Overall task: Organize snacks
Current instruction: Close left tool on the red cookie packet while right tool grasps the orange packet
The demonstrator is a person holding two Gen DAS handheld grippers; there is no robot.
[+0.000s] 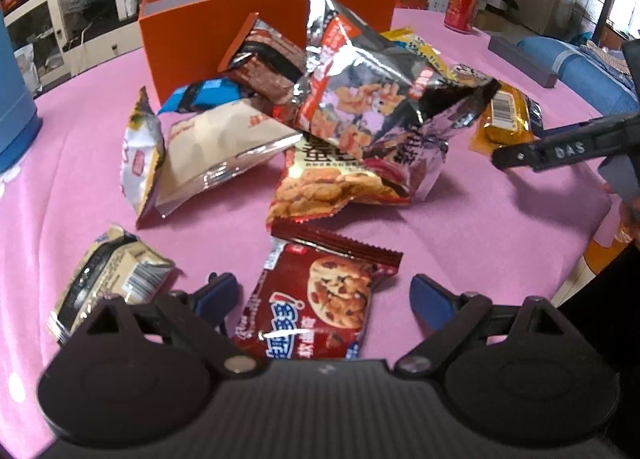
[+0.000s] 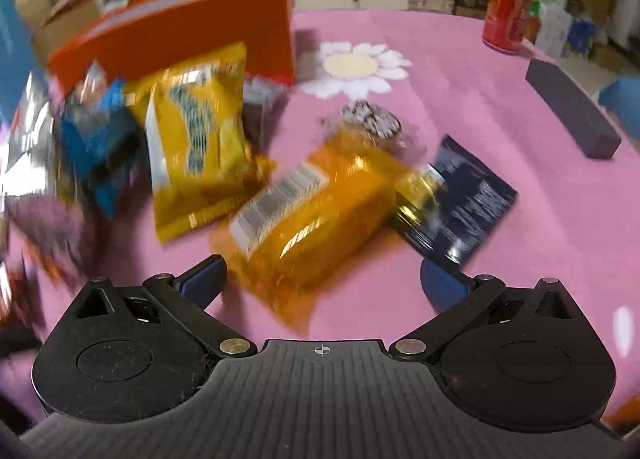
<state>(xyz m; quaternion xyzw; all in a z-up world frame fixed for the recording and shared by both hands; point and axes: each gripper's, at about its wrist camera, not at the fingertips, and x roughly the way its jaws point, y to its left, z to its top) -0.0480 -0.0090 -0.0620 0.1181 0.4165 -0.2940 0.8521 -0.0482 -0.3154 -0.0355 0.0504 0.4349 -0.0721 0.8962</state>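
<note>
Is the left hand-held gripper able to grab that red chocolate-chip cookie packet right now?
Probably yes. The left hand-held gripper stands open with the red chocolate-chip cookie packet lying flat between its fingers, nothing on top of it.

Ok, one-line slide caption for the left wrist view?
Open left gripper poised over a red cookie packet, snack pile and orange box beyond.

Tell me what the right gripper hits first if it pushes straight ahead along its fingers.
Most likely the orange packet, which lies just beyond the open right gripper, roughly centred between its fingers. The picture is blurred, so depth is uncertain.
</note>
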